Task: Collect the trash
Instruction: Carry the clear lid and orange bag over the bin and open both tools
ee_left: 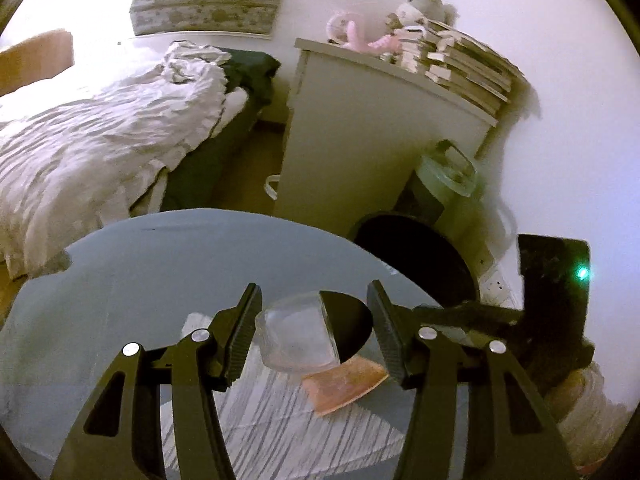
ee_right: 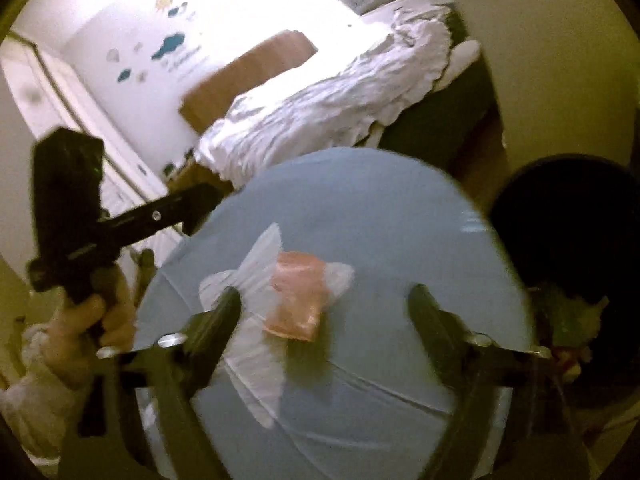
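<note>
A clear plastic cup (ee_left: 298, 332), lying on its side with its mouth toward the black bin (ee_left: 416, 256), sits between the half-open jaws of the left gripper (ee_left: 316, 320), carried above the round blue table (ee_left: 160, 264); whether the pads press it cannot be told. On the table lie an orange wrapper (ee_right: 296, 296) and a clear plastic bag (ee_right: 256, 280), just ahead of the right gripper (ee_right: 326, 304), which gapes wide and empty. The bin stands beside the table's far edge, its contents unseen.

Right of the right gripper (ee_right: 324, 300), a blurred green and red wad; the dark bin (ee_right: 568, 216) runs off-frame.
</note>
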Motion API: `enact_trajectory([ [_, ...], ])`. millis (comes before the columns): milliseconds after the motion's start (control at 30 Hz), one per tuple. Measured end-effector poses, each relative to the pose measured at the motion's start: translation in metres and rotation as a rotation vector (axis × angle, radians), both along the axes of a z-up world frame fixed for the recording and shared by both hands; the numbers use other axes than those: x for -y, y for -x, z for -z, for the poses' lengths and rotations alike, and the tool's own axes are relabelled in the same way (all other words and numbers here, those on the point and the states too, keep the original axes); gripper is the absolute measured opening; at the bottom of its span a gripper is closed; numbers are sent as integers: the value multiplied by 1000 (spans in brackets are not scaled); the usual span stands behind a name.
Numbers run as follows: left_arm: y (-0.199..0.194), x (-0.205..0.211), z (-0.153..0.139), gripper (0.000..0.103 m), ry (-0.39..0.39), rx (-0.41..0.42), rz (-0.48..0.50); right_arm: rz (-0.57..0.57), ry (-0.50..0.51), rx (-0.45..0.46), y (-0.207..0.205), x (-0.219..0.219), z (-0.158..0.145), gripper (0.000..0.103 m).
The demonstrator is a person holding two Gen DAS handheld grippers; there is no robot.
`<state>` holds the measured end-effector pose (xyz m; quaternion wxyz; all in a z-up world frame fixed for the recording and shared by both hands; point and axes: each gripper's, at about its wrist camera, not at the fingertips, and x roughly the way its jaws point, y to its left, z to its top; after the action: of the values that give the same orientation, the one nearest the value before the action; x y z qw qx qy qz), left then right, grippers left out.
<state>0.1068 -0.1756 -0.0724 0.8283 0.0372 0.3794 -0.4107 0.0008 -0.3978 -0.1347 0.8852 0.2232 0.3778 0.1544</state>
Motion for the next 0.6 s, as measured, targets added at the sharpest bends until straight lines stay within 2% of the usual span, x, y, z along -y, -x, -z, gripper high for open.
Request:
enact_trajectory([
  [100, -2, -19, -1, 54, -1, -4, -39, -60, 151, -58, -27, -43, 6, 81],
  [133, -3, -26, -1, 54, -4, -3, -55, -84, 217, -69, -35, -59, 9, 73],
  [167, -4, -32, -2, 54, -6, -3, -67, -102, 269, -84, -41, -70, 13, 61],
  [233, -5, -40, -4, 54, -7, -1, -80, -112, 393, -93, -50, -88, 19, 45],
  [267, -6, -42, -4, 54, -9, 2, -82, -115, 401, -89, -51, -90, 18, 43],
  [300, -6, -44, -6, 54, -9, 5, -81, -111, 390, -82, -51, -88, 18, 42],
  [400, -8, -39, -7, 54, -3, 10, -59, -54, 245, -32, -43, -54, 9, 41],
  [467, -9, -29, -9, 54, 7, 8, -38, 39, 115, 30, -27, -12, -1, 41],
  [600, -9, 8, -15, 54, 43, 9, 28, 267, 3, 161, 14, 79, -19, 41],
])
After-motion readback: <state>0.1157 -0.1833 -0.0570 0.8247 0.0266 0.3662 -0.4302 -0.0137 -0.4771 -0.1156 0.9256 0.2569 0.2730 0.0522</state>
